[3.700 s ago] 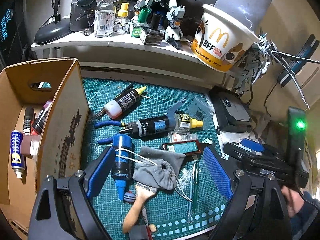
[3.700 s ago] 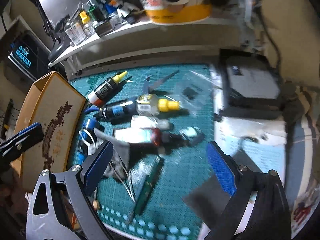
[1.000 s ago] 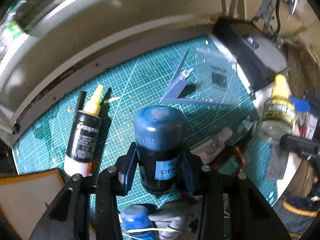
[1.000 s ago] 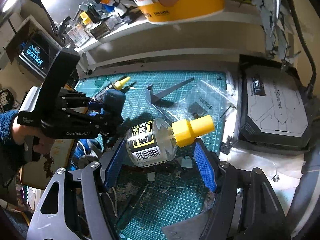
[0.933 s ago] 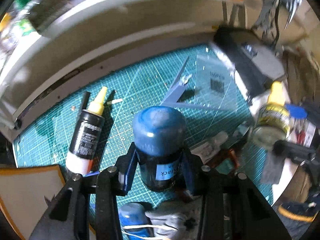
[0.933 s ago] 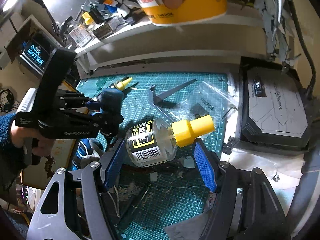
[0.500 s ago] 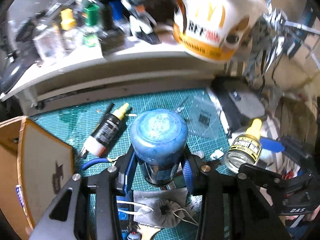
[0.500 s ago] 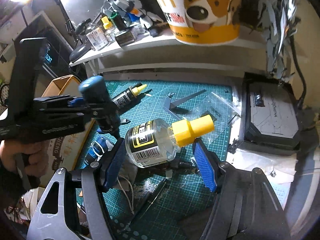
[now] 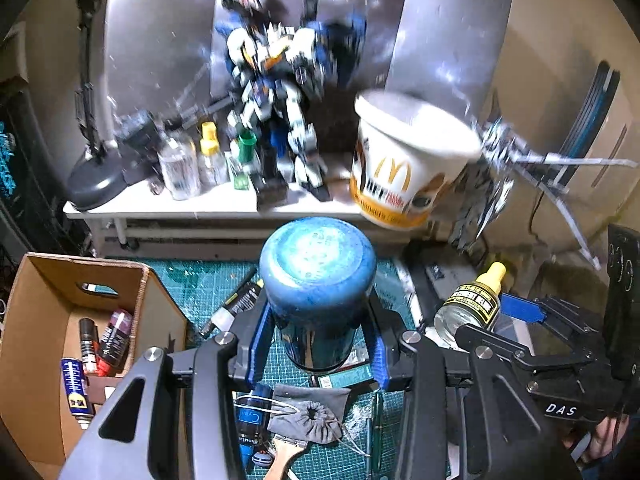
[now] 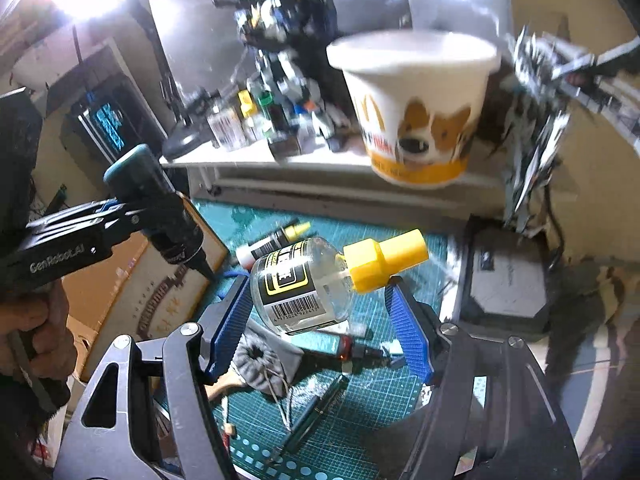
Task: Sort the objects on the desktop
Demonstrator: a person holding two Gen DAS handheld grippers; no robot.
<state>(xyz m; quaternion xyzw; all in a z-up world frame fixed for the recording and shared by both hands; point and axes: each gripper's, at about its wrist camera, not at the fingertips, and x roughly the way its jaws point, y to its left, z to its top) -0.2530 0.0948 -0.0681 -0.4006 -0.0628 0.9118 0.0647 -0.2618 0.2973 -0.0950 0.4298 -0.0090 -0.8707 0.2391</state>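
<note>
Bottles up off the mat, one in each gripper

Left gripper (image 9: 316, 344) is clamped on the blue-capped bottle (image 9: 318, 276), pads pressing its dark body from both sides, so the cap faces the camera and the nozzle end points down. That grip low on the body keeps it from swinging. Right gripper (image 10: 320, 316) pinches the clear bottle with the yellow cap (image 10: 316, 280) across its glass belly, cap tilted up and to the right; the round body sits between the pads, which likely stops it rolling out.

Both bottles hang above the green cutting mat (image 10: 360, 400), clear of the grey pouch (image 9: 312, 416) and pen (image 10: 312, 416) near its front edge. The cardboard box (image 9: 48, 288) sits at the mat's left edge, tubes already lying inside: a probable drop spot for these two.
</note>
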